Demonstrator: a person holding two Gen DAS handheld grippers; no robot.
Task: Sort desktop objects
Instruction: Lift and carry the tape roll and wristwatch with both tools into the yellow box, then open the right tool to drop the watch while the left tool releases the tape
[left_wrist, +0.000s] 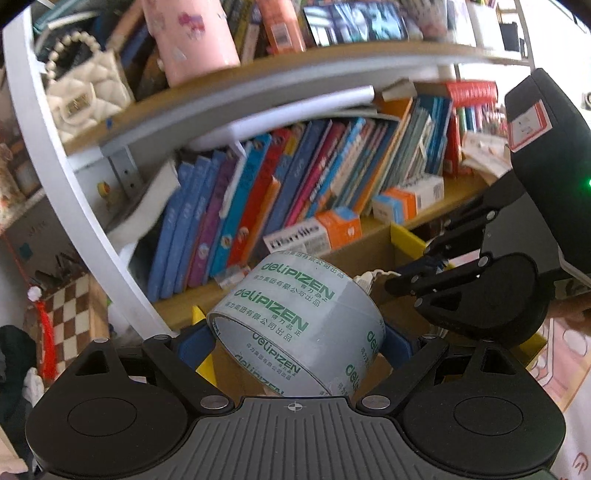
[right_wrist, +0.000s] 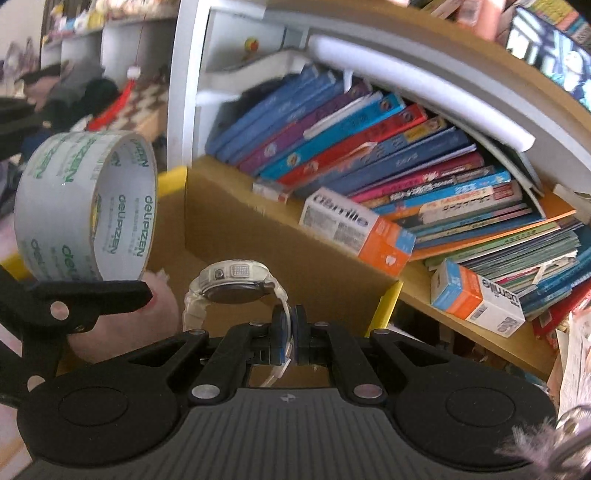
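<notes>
My left gripper is shut on a roll of clear tape printed with green "deli" lettering, held tilted above a cardboard box with yellow corners. The same tape roll shows at the left of the right wrist view. My right gripper is shut on the strap of a white digital watch, held over the same box. The right gripper also shows at the right of the left wrist view.
A bookshelf with leaning books stands just behind the box. Small orange and white cartons lie on the shelf board. A pink cup and a white quilted purse sit on the upper shelf. A pink soft object lies in the box.
</notes>
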